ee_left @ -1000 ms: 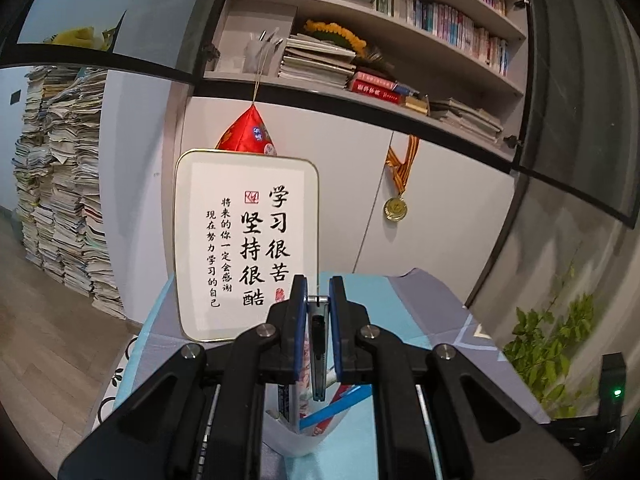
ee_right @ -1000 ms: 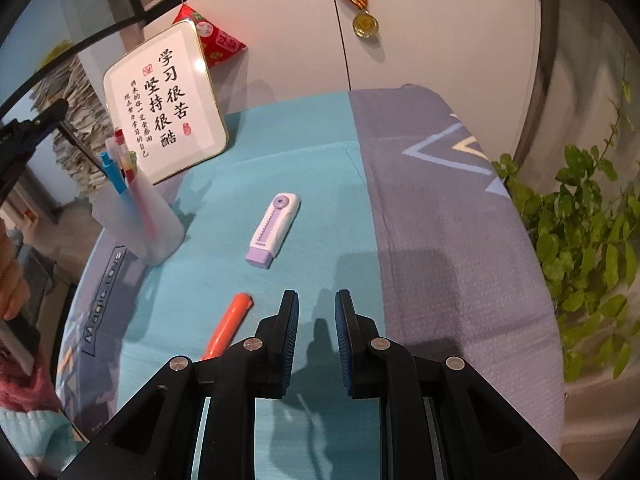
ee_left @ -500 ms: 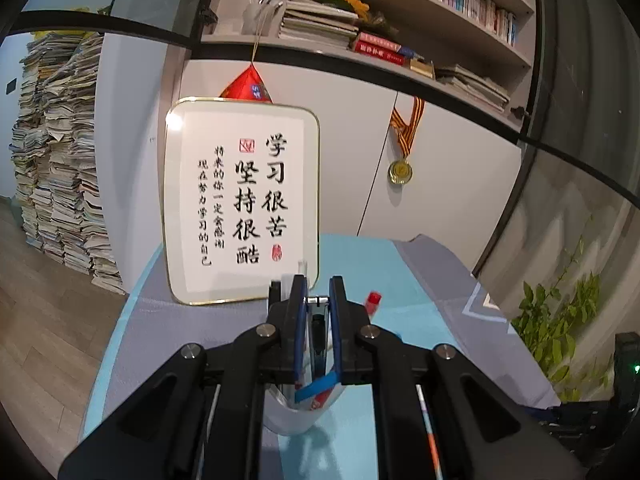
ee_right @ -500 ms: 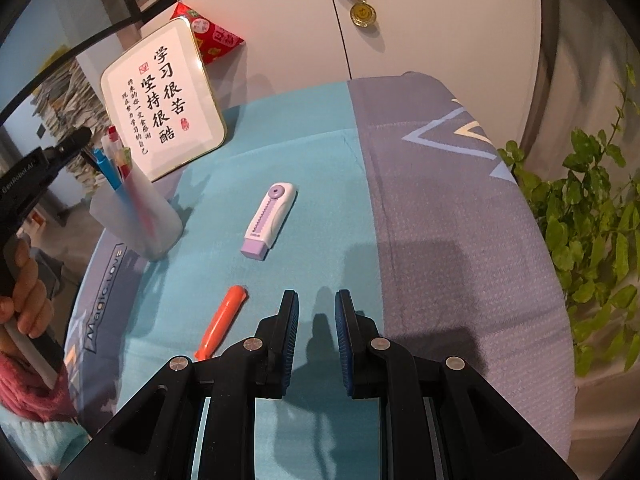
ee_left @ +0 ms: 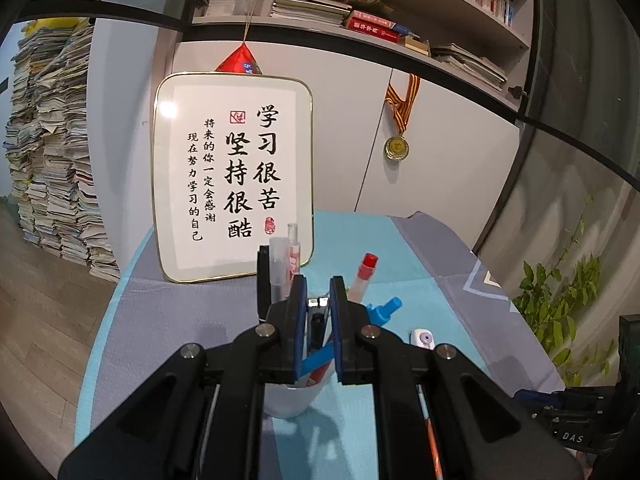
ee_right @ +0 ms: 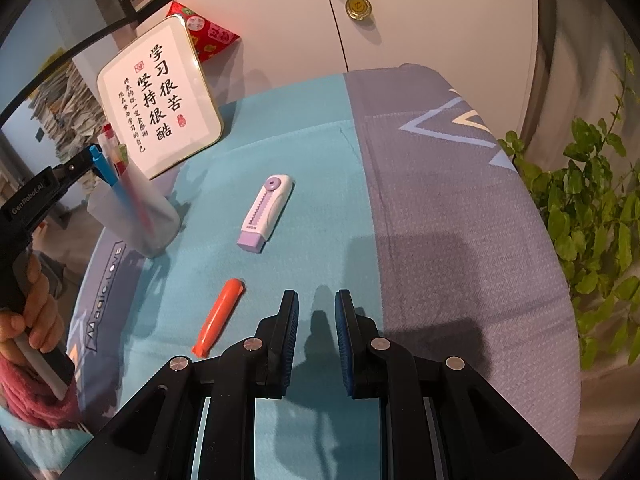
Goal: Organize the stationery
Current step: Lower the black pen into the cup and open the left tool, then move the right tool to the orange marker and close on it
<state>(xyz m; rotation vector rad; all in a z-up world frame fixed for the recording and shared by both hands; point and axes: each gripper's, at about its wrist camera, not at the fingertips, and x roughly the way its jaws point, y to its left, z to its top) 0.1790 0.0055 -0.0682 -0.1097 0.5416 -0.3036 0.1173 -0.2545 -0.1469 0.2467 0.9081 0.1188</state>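
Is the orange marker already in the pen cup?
No, the orange marker lies flat on the teal cloth, apart from the pen cup.

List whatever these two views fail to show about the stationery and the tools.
- Left wrist view: the pen cup base and most of its pens, hidden by the left tool.
- Left wrist view: the purple eraser body, behind the tool's arm.
- Right wrist view: the left tool's tips, hidden behind the pens.
- Right wrist view: the eraser's label, too small.

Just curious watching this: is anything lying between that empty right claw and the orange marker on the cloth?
Nothing visible. The right gripper hovers with bare turquoise tablecloth between it and the orange marker on its left.
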